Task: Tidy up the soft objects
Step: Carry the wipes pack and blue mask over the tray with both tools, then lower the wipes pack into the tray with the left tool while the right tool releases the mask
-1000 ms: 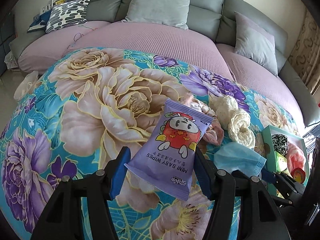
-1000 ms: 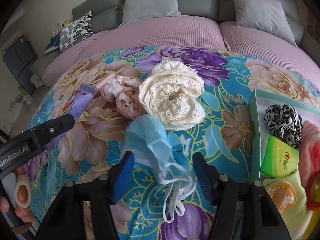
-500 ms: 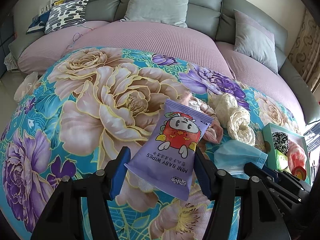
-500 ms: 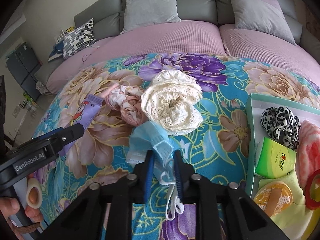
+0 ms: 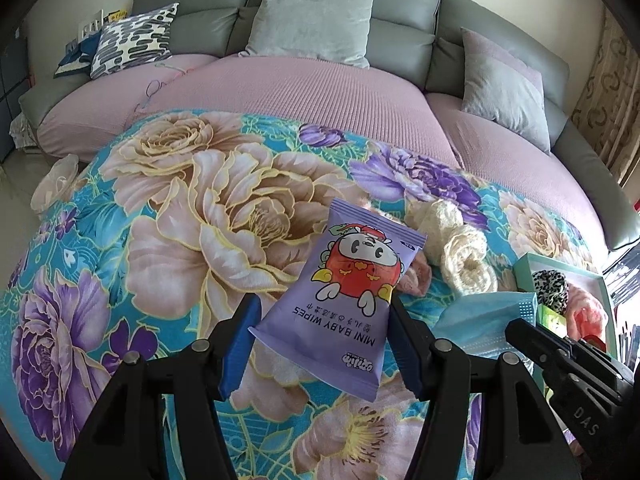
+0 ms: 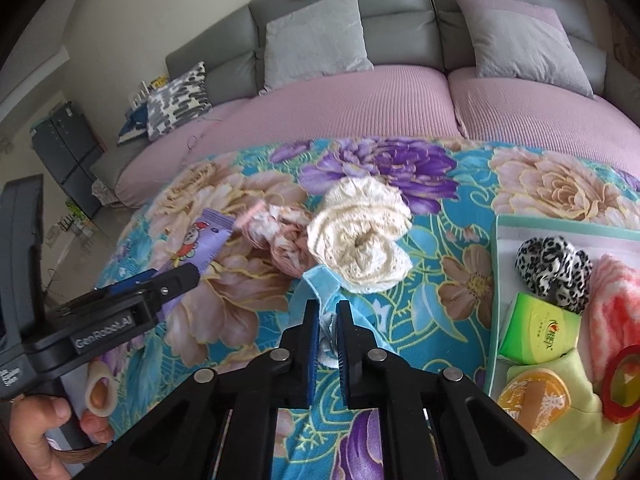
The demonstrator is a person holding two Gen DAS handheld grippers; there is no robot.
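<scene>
Over on the left, the left gripper (image 5: pixel 320 340) has its blue-padded jaws spread around a glossy purple wipes packet (image 5: pixel 340 300), a flat pillow-shaped pouch with crimped ends and a red cartoon figure; the pads sit at both edges of the packet, but whether they actually press it is hard to tell from this angle. The packet rests tilted on the floral blanket (image 5: pixel 180 220), a plush spread of big beige and violet peonies on turquoise. Just right of the packet, a crumpled pink cloth (image 6: pixel 286 240) lies bunched up, and touching it is the cream lace roll (image 6: pixel 360 244), an eyelet fabric wound into a rosette shape. In front of that roll, the right gripper (image 6: pixel 328 336) has its jaws pinched nearly together on the blue face mask (image 6: pixel 316 292), a thin pleated non-woven sheet, its white ear loops gathered between the pads. Further right sits the mint-green box (image 6: pixel 494 280), a shallow rectangular tray with a pale lining. Inside it: a leopard-print scrunchie (image 6: pixel 552 264), ruffled and soft; a shiny green tissue pack (image 6: pixel 540 328) just below it; a fuzzy pink towel (image 6: pixel 616 300) along the right side; and a yellow-green cloth (image 6: pixel 568 408) at the near end.
</scene>
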